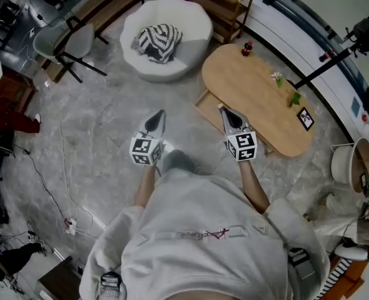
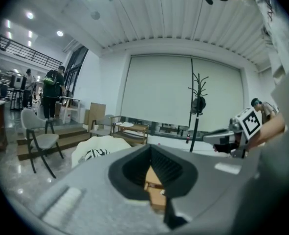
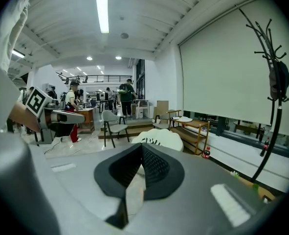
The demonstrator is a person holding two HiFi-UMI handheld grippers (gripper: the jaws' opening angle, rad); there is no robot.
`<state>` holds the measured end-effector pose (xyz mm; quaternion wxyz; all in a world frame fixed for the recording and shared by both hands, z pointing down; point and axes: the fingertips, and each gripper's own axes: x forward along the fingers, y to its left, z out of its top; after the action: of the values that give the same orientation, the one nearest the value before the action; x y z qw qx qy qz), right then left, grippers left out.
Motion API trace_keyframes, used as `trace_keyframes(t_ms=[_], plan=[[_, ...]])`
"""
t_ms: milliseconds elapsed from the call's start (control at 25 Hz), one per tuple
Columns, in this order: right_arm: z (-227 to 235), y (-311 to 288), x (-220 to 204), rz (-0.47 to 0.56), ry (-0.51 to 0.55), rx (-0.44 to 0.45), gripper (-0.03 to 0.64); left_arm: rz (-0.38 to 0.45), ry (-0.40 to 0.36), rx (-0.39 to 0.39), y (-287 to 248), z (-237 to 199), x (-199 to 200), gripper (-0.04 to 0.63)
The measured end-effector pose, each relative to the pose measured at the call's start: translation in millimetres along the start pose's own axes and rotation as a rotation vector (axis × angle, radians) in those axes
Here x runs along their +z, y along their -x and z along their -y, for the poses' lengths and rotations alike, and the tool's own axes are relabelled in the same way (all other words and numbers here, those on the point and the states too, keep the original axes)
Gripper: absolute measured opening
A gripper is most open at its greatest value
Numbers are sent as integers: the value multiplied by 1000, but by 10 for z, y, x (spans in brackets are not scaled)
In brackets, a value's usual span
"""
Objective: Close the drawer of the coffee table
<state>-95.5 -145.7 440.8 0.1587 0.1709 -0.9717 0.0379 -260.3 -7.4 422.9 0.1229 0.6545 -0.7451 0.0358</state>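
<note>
While two tongs point(image 1: 161, 112) point(image 1: 221, 108) hover shut, one drawer point(image 1: 204, 104) gapes.

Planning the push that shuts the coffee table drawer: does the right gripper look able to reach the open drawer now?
Probably yes. The right gripper, jaws shut, points at the open drawer sticking out from the coffee table, and nothing lies between them; it likely must drop lower.

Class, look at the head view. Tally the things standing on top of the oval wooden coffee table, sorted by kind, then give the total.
Red bottle: 1
Small plants: 2
Framed picture: 1
Total on the coffee table: 4
</note>
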Motion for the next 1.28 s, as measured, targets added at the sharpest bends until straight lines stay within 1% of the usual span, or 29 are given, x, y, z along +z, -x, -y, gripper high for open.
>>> trace_keyframes(t_ms=[160, 320, 440, 600, 680, 840, 1000, 1160, 1280], plan=[[24, -40, -51, -17, -11, -6, 5, -15, 11, -12, -76, -13, -43, 0], [124, -167, -39, -24, -18, -25, 5, -29, 20, -29, -269, -111, -66, 0], [236, -344, 28, -22, -21, -52, 5, -23, 11, -62, -494, -234, 7, 0], [380, -571, 150, -19, -30, -94, 5, -15, 18, -110, -857, -425, 119, 0], [453, -676, 200, -16, -31, -114, 5, -10, 8, -137, -1053, -498, 191, 0], [639, -856, 324, -13, -41, -167, 5, -7, -6, -208, -1436, -576, 350, 0], [886, -941, 372, -16, -65, -241, 5, -37, -5, -286, -1822, -582, 402, 0], [1130, -838, 333, -27, -107, -346, 5, -51, -34, -398, -2200, -439, 493, 0], [1261, -670, 269, -37, -145, -437, 5, -77, -73, -478, -2425, -287, 543, 0]])
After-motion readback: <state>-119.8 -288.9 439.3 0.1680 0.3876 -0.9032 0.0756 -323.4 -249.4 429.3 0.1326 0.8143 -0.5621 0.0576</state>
